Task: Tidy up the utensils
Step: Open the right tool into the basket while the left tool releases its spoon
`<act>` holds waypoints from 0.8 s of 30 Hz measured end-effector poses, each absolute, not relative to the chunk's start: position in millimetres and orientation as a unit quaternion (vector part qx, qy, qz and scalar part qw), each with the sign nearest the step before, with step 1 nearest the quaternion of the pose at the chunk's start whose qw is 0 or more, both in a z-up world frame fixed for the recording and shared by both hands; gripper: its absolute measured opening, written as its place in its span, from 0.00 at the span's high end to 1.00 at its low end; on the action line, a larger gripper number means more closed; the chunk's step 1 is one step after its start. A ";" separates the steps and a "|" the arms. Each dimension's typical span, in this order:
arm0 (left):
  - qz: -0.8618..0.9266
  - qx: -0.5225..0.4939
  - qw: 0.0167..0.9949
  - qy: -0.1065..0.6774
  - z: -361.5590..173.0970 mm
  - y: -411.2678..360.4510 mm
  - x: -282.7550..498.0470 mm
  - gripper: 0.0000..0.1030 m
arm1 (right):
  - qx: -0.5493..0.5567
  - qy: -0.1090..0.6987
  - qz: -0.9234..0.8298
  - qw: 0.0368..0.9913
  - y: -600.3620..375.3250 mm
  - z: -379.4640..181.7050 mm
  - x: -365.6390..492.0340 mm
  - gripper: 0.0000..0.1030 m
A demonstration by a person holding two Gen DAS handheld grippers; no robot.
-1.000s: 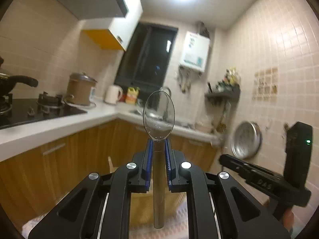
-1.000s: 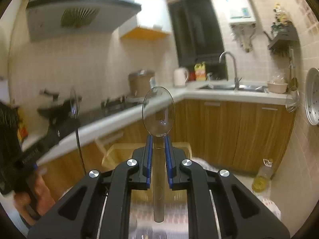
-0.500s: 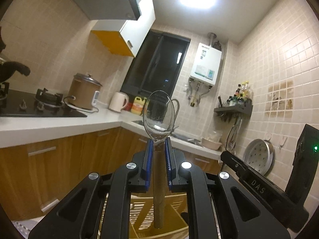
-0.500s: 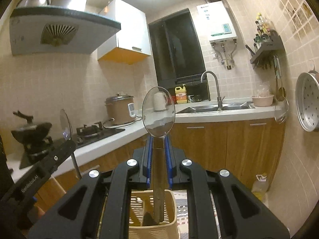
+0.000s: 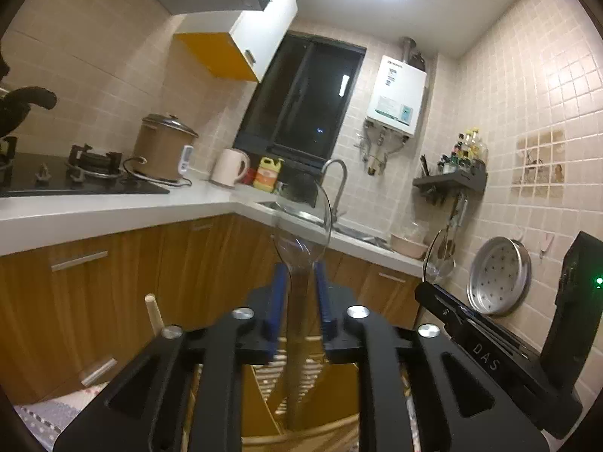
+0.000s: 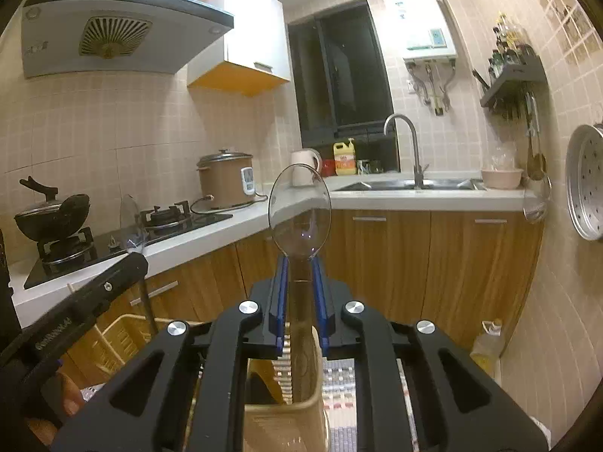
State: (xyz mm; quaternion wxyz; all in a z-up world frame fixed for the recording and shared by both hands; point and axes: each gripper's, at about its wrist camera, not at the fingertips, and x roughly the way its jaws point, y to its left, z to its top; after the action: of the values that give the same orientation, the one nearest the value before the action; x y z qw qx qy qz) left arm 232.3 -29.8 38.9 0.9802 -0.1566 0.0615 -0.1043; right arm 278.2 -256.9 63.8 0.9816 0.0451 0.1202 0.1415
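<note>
My left gripper [image 5: 299, 293] holds a clear plastic spoon [image 5: 301, 218] upright, bowl up, with its handle reaching down into a yellow slotted utensil basket [image 5: 301, 440]; the blue pads stand slightly apart from the handle. My right gripper [image 6: 300, 290] is shut on a second clear spoon [image 6: 300, 214], bowl up, handle down over the same basket [image 6: 286, 425]. The right gripper shows at the right of the left wrist view [image 5: 490, 361]. The left gripper shows at the left of the right wrist view [image 6: 75, 320].
A wooden stick end [image 5: 152, 309] pokes up left of the basket. A white counter [image 6: 414, 199] with sink, stove [image 6: 124, 233] and wooden cabinets lies behind. A patterned cloth [image 6: 343, 384] lies under the basket. A steamer tray [image 6: 586, 184] hangs on the right wall.
Both grippers have lowered their spoons toward the basket and tilted up. The left gripper's pads have spread a little from the spoon handle. The right stays clamped.
</note>
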 end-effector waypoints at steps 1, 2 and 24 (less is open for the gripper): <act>-0.105 -0.154 0.981 0.061 39.8 -29.4 229.9 0.74 | 0.046 0.122 0.144 0.981 -258.9 63.6 276.5 0.88; -0.104 -0.150 0.981 0.060 41.6 -28.7 225.8 0.70 | 0.045 0.124 0.145 0.981 -260.2 63.2 274.3 0.88; -0.124 -0.149 0.977 0.093 55.3 0.9 157.7 0.68 | 0.007 0.187 0.172 0.967 -263.5 69.8 212.9 0.85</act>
State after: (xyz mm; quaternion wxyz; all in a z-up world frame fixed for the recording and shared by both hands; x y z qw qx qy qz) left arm 157.7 0.9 55.3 0.9766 -0.1491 0.0932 -0.1242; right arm 212.9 -263.5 69.8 0.9671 0.0072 0.1874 0.1719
